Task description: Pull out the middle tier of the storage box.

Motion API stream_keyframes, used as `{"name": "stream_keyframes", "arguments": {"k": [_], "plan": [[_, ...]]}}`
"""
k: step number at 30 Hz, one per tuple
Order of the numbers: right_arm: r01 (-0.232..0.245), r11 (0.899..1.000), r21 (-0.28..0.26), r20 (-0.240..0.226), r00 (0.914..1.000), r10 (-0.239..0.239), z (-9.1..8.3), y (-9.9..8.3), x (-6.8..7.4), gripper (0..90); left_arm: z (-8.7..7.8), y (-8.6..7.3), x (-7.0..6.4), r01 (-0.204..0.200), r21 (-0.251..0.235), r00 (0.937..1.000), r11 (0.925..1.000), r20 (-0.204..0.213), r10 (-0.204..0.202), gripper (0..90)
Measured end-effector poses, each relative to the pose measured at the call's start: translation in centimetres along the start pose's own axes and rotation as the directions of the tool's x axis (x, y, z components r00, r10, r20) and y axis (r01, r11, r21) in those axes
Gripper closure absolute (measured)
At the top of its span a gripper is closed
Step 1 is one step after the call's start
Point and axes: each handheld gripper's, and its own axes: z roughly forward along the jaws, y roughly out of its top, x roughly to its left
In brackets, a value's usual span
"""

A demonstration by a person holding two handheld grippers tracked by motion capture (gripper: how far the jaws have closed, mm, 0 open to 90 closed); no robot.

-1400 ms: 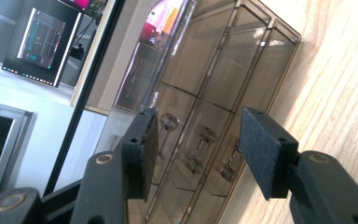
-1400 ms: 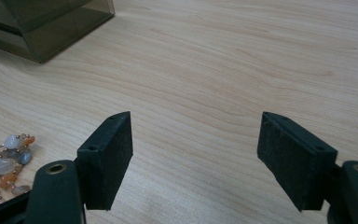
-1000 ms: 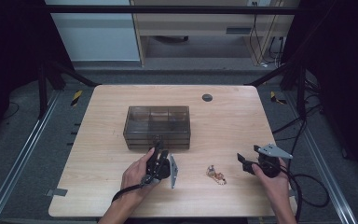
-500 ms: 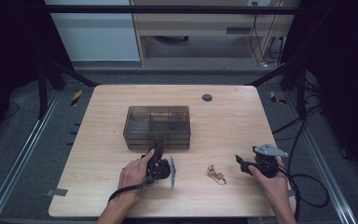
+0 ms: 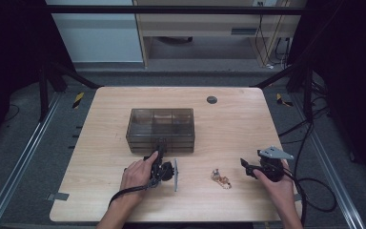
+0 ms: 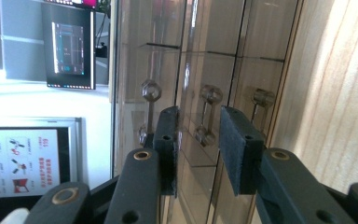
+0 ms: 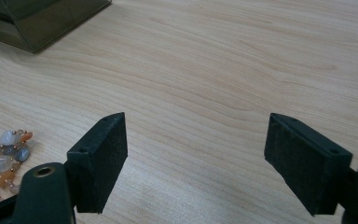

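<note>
Desk (image 5: pixel 248 124) of pale wood, seen from above. Smoked clear drawer box (image 5: pixel 161 129) near the middle, slightly toward the left edge. Left gripper (image 5: pixel 160 151) at the box's near face, turned on its side, jaws parted by a narrow gap around the middle drawer's small clear handle (image 6: pixel 206 114), pads not yet touching it. Right gripper (image 5: pixel 244 164) near the front right corner, low over bare wood, jaws wide apart and holding nothing. Beaded bracelet (image 5: pixel 220 178) of pale and orange stones on the desk between the two grippers, near the front edge.
</note>
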Motion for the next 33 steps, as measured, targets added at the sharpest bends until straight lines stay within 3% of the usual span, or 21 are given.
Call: {"name": "stream_keyframes", "arguments": {"k": [4, 8, 10, 21, 33], "plan": [[0.001, 1.000, 0.002, -0.002, 1.0000, -0.001, 0.0, 0.0, 0.0, 21.7, 0.4, 0.2, -0.3, -0.046, 0.004, 0.9988, 0.9990, -0.017, 0.046, 68.1], [-0.001, 1.000, 0.004, -0.003, 1.0000, 0.001, 0.0, 0.0, 0.0, 21.8, 0.6, 0.2, -0.4, -0.064, 0.022, 0.9976, 0.9977, -0.027, 0.064, 68.2], [-0.001, 1.000, 0.003, -0.004, 1.0000, 0.001, 0.0, 0.0, 0.0, 21.8, 0.7, 0.2, -0.5, -0.055, 0.015, 0.9983, 0.9983, -0.019, 0.056, 68.5], [0.001, 1.000, 0.008, -0.007, 1.0000, -0.001, 0.0, 0.0, 0.0, 22.0, 1.0, 0.5, -1.1, -0.093, 0.013, 0.9950, 0.9956, -0.036, 0.093, 73.1], [0.003, 1.000, 0.013, -0.007, 1.0000, -0.003, 0.0, 0.0, 0.1, 22.3, 1.2, 0.4, -1.2, -0.092, 0.018, 0.9946, 0.9956, -0.046, 0.092, 77.3]]}}
